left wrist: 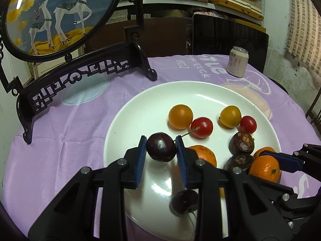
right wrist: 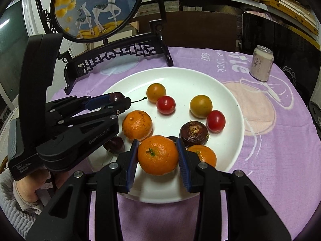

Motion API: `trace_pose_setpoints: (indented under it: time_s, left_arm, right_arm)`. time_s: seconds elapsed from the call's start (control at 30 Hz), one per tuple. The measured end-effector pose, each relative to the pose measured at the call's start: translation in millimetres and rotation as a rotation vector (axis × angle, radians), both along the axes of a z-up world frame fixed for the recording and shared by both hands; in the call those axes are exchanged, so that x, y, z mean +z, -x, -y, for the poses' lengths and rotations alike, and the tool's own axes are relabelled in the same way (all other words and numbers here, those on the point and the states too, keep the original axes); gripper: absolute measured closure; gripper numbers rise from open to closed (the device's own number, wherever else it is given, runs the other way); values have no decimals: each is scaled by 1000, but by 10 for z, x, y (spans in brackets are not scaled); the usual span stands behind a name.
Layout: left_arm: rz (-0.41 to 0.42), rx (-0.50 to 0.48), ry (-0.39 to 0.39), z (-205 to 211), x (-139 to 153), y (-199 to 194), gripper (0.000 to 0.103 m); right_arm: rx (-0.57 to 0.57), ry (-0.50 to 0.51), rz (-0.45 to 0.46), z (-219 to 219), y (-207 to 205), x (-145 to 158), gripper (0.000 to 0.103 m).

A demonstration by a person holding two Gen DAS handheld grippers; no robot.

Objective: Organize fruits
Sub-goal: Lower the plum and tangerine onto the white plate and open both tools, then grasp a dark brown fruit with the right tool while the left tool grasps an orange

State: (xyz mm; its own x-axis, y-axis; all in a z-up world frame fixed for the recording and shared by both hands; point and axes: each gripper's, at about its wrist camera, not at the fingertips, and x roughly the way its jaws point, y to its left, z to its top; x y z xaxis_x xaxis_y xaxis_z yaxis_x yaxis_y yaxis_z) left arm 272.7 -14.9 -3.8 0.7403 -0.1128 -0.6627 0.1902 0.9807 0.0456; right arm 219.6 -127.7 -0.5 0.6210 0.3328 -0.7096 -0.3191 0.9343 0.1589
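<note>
The left gripper (left wrist: 161, 147) was squeezed tight on a dark cherry (left wrist: 161, 149), with one blue pad on each side, and it held the cherry up over the white plate (left wrist: 140, 104). The right gripper (right wrist: 158, 155) was clamped on a mandarin (right wrist: 158, 155) near the plate's 6 o'clock edge; whether the fruit touched the plate could not be told. The plate sat on a purple cloth (right wrist: 270, 140). In the right wrist view, a second mandarin (right wrist: 137, 125) lay at 11 o'clock from the held one, and a third mandarin (right wrist: 203, 155) lay just beside it at 3 o'clock. A brown water chestnut (right wrist: 193, 134) sat at 1 o'clock from the held mandarin. Two yellow tomatoes (right wrist: 156, 92) and two red tomatoes (right wrist: 166, 104) lay farther back on the plate, in pairs that touched. Another cherry (right wrist: 114, 144) lay on the plate under the left gripper. A pale drink can (right wrist: 261, 63) stood on the cloth at 2 o'clock from the plate, well apart. A round deer picture on a black stand (right wrist: 120, 54) stood behind the plate at 11 o'clock.
</note>
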Motion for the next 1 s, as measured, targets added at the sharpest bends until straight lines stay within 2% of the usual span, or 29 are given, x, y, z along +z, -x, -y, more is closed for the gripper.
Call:
trace_pose_setpoints:
  time_s: [0.3,0.4,0.47,0.6,0.67,0.7,0.77,1.0]
  left_arm:
    - [2,0,-9,11,-21,0,73]
    - [5,-1,-9,10,-17,1,69]
    - [11,2,-14,13,-13,6,59]
    - [32,14,-29,14,5,39,47]
    - [42,21,-33,10,20,60,37]
    - [52,28,-38,7,30,76,35]
    - [62,35,-47,-1,47,98,31]
    - [80,72,-49,-76,120,248,26]
  right_arm:
    - [2,14,12,-41,27,1,65]
    - [4,12,14,-52,33,-5,65]
    - [7,15,16,-62,30,-5,65]
    - [9,10,21,-64,25,-5,64]
    - [11,6,17,-49,20,-9,62]
    - [6,7,20,-39,22,-6,60]
    - [-5,6,37,-16,41,19,50]
    - [-32,-30,73,120,192,170,49]
